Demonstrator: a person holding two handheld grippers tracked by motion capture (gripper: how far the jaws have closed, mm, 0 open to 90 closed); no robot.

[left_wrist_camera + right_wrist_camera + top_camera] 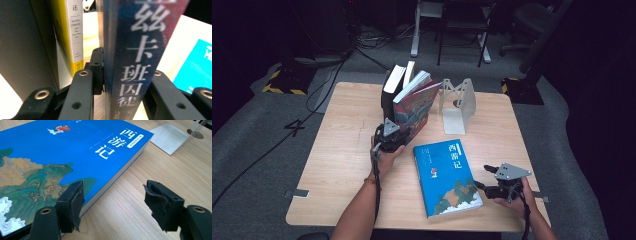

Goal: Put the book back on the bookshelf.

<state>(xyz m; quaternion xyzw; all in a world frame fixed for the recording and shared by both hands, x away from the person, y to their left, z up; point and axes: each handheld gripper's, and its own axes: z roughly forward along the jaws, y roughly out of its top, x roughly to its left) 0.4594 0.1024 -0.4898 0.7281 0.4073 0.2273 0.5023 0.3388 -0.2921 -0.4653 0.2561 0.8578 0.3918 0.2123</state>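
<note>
- left gripper (390,136) sat at the near end of the book row, w/ its jaws closed on the spine of the dark blue-red book (132,60); pads pressed both sides, so it was a grip, not a hover.
- that book (416,104) stood on edge on the surface (342,150), leaning toward the back-right; its long axis ran up and away from the jaws.
- key relation: the book lay straight ahead of the left jaws, spine toward them, so any push or tilt would act along its length. left hand was nearer to it by far.
- just beside it, on the left in the left gripper view, were a yellow-white book (75,32) and a dark book (25,50), w/ a gap between them and the held one.
- metal bookend (457,105) stood apart from the row, to its right.
- right gripper (488,177) rested near the right edge of the flat blue book (446,176); its jaws stood wide, nothing between them, one pad just beside the book's corner edge (105,187).
- judgement: the leaning book prob. needed righting against the row before the blue one went in.
</note>
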